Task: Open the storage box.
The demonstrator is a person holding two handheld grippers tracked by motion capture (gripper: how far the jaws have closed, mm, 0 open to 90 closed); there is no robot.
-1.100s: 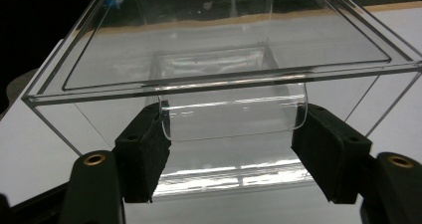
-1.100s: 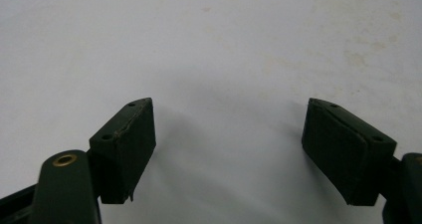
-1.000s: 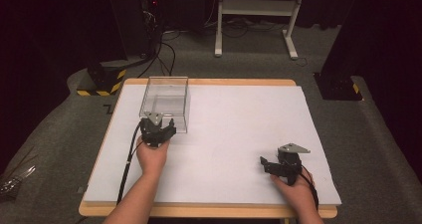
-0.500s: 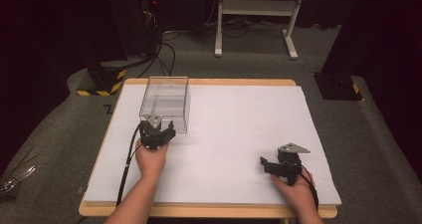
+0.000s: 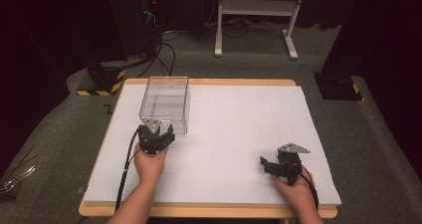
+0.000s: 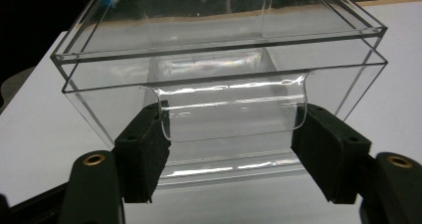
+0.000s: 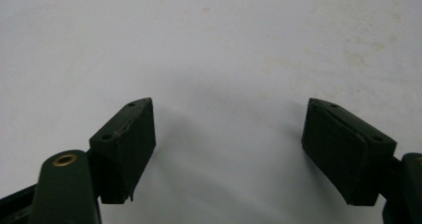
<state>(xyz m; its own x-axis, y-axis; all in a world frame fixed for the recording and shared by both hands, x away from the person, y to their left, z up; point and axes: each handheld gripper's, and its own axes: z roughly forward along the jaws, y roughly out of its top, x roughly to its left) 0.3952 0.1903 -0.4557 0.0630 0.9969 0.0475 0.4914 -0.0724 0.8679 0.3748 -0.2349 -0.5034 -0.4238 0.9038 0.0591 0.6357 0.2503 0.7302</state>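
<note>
A white sheet covers the worktop [image 5: 239, 134], whose wooden rim shows along its far and near edges. It stands on grey carpet in a dark room, with a white metal frame [image 5: 259, 15] and loose cables on the floor beyond the far edge, and a yellow-and-black striped base [image 5: 102, 82] off the far left corner.

A clear plastic box [image 5: 165, 104] sits toward the far left corner of the worktop. The left gripper [image 5: 158, 133], held in the person's left hand [image 5: 149, 159], is at the box's near wall. The right gripper [image 5: 268, 165] is held low near the near right corner, well apart from the box, in the right hand [image 5: 293, 186].

The left gripper view brings out what the high view cannot: a curved clear tab [image 6: 231, 109] on the box's near wall, with the jaws wide on either side of it, the pads [image 6: 144, 149] just beside its edges. The right gripper view shows its jaws spread wide over bare white sheet marked with faint stains.
</note>
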